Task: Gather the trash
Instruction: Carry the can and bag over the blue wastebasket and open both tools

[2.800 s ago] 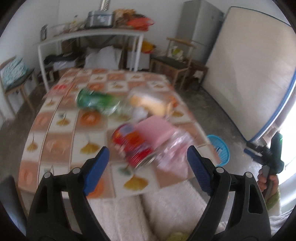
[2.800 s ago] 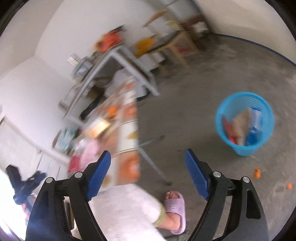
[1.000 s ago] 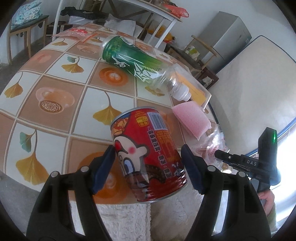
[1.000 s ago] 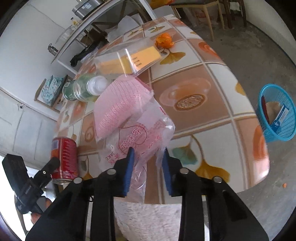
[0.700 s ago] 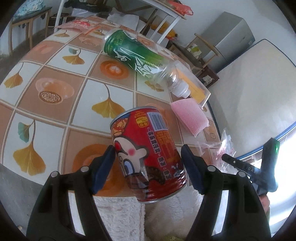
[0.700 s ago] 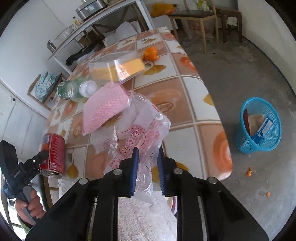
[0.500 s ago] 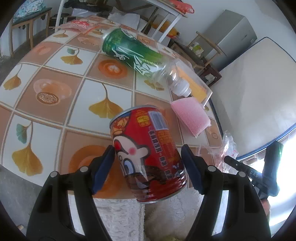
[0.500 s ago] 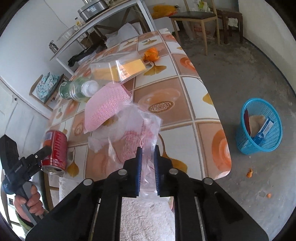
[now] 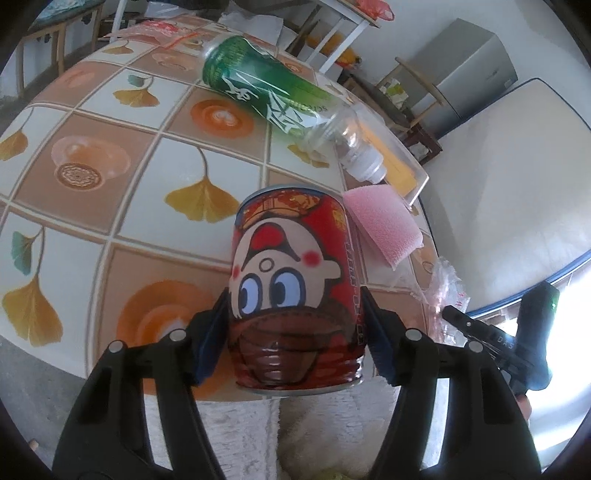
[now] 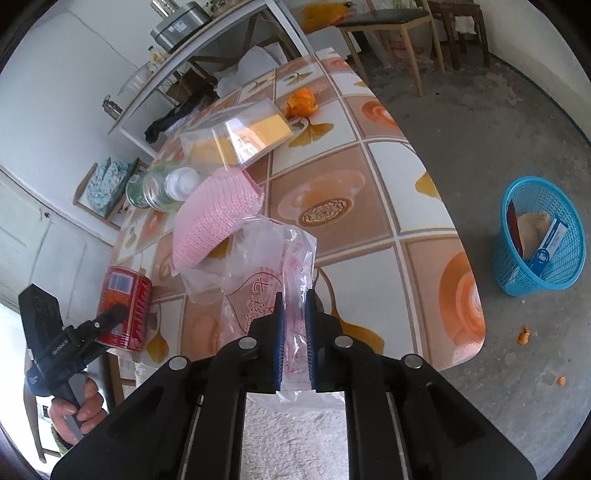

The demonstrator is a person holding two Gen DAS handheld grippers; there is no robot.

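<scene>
My left gripper (image 9: 295, 332) is shut on a red cartoon-face can (image 9: 295, 291) at the near edge of the tiled table (image 9: 110, 155); the can also shows in the right wrist view (image 10: 123, 308). My right gripper (image 10: 294, 341) is shut on a clear plastic bag with pink print (image 10: 266, 273), lifted slightly over the table's near edge. A pink sponge (image 10: 216, 221) lies just beyond the bag. A green-labelled bottle (image 9: 273, 96) lies on its side further back. A blue trash basket (image 10: 541, 236) stands on the floor to the right.
A clear plastic box with a yellow sheet (image 10: 240, 136) and an orange peel (image 10: 303, 103) lie at the table's far end. Chairs (image 10: 391, 29) and a white shelf rack (image 10: 207, 48) stand behind. Orange scraps (image 10: 522, 338) lie on the concrete floor.
My left gripper closed on the red can, which turned its face toward the camera. My right gripper closed fully on the plastic bag and pulled it off the sponge toward the table edge.
</scene>
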